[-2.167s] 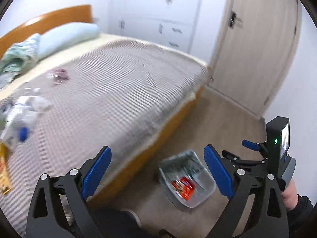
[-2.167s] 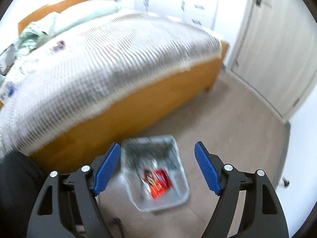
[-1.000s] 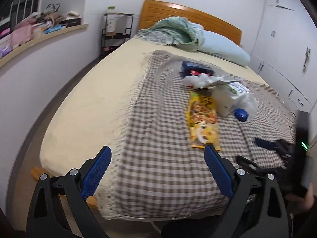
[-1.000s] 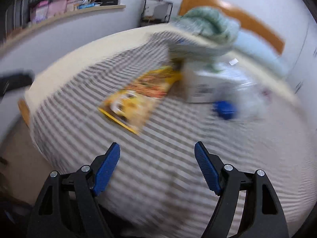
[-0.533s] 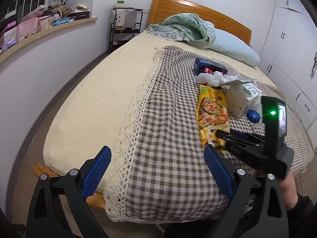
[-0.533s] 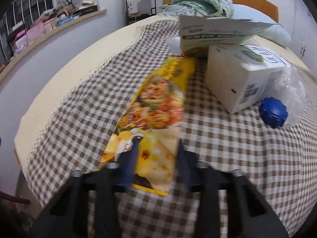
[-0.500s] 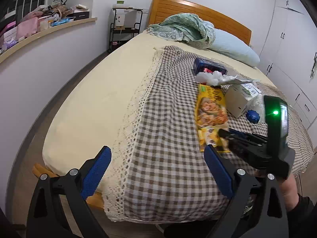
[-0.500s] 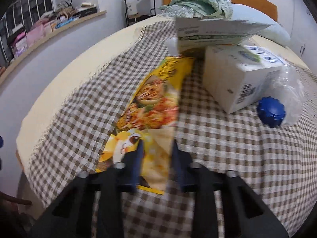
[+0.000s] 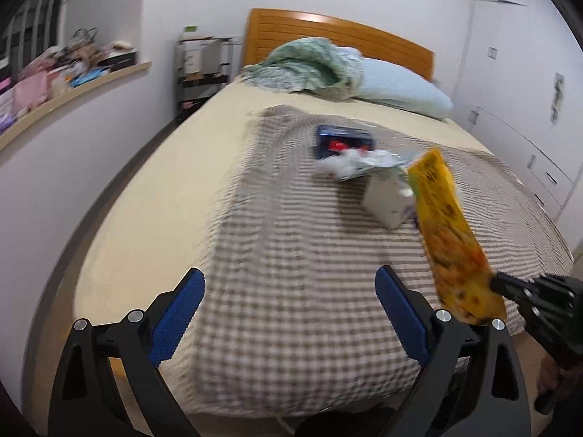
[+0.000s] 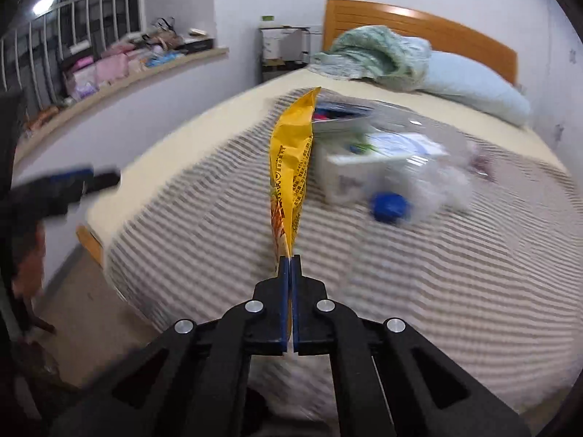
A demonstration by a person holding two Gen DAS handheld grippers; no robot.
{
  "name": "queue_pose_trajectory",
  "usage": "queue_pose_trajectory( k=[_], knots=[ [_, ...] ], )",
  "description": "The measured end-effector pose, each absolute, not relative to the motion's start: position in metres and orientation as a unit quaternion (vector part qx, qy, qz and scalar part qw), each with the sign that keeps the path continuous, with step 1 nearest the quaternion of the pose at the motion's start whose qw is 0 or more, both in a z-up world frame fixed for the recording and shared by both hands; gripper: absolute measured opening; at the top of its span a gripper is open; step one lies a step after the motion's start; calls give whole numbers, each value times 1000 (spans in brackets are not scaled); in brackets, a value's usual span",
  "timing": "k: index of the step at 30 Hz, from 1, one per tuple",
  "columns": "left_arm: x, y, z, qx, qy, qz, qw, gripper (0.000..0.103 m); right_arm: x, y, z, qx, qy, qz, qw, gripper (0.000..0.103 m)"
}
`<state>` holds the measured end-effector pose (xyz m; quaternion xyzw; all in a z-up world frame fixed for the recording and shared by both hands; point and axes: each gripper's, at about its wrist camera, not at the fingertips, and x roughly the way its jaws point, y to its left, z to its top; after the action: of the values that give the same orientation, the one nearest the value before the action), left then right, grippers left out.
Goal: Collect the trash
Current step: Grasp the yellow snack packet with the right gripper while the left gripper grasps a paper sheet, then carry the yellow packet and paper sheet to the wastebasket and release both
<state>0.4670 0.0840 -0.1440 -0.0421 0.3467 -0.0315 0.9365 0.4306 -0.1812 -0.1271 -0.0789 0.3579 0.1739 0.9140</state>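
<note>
My right gripper (image 10: 290, 258) is shut on the bottom edge of a yellow snack bag (image 10: 291, 160) and holds it up off the checked blanket (image 10: 419, 273); the bag also shows in the left wrist view (image 9: 448, 225), with the right gripper (image 9: 499, 286) at its lower end. My left gripper (image 9: 291, 309) is open and empty above the foot of the bed. More trash lies on the blanket: a white carton (image 9: 386, 200), a crumpled white wrapper (image 9: 342, 165), a blue box (image 9: 342, 140), and a clear bottle with a blue cap (image 10: 390, 207).
The bed has a wooden headboard (image 9: 339, 36), a blue pillow (image 9: 400, 94) and a green quilt (image 9: 309, 65). A cluttered ledge (image 9: 73, 83) runs along the left wall. White cupboards (image 9: 528, 109) stand on the right.
My right gripper closed on the yellow bag and lifted it off the blanket. Before that both grippers swung from the floor bin to the bed.
</note>
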Motion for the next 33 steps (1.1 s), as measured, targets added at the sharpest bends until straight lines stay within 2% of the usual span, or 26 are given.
queue_pose_trajectory(
  k=[2,5,7,13,14,15,16,17,18,20,24,33],
  knots=[
    [480,64,-146,-23,345,-52,937,92,426,-208,-130,-80,359,136,920,1],
    [508,23,-152,62,348,-98,930,92,422,-257,-127,-58,357,78,929,1],
    [534,-3,-150,130,323,-104,932,92,424,-274,-129,-49,357,59,931,1],
    [623,-63,-136,159,348,-178,907,92,436,-307,-141,-29,356,25,934,1],
    [635,-71,-137,164,352,-177,904,87,438,-310,-143,-24,357,23,933,1],
    [651,-81,-139,175,358,-171,901,74,441,-312,-144,-21,358,23,933,1],
    [666,-90,-143,189,367,-158,897,67,443,-314,-144,-19,356,22,934,1],
    [675,-95,-147,197,375,-152,893,55,445,-315,-143,-18,355,23,935,1],
    [685,-101,-152,208,387,-152,885,37,447,-317,-143,-16,353,24,935,1],
    [694,-104,-162,217,406,-164,872,12,446,-324,-143,-16,350,22,936,1],
    [675,-101,-144,230,395,-150,877,2,436,-342,-132,-3,340,14,940,1],
    [586,-73,-17,139,346,-147,916,0,378,-363,-92,20,296,10,955,1]
  ],
)
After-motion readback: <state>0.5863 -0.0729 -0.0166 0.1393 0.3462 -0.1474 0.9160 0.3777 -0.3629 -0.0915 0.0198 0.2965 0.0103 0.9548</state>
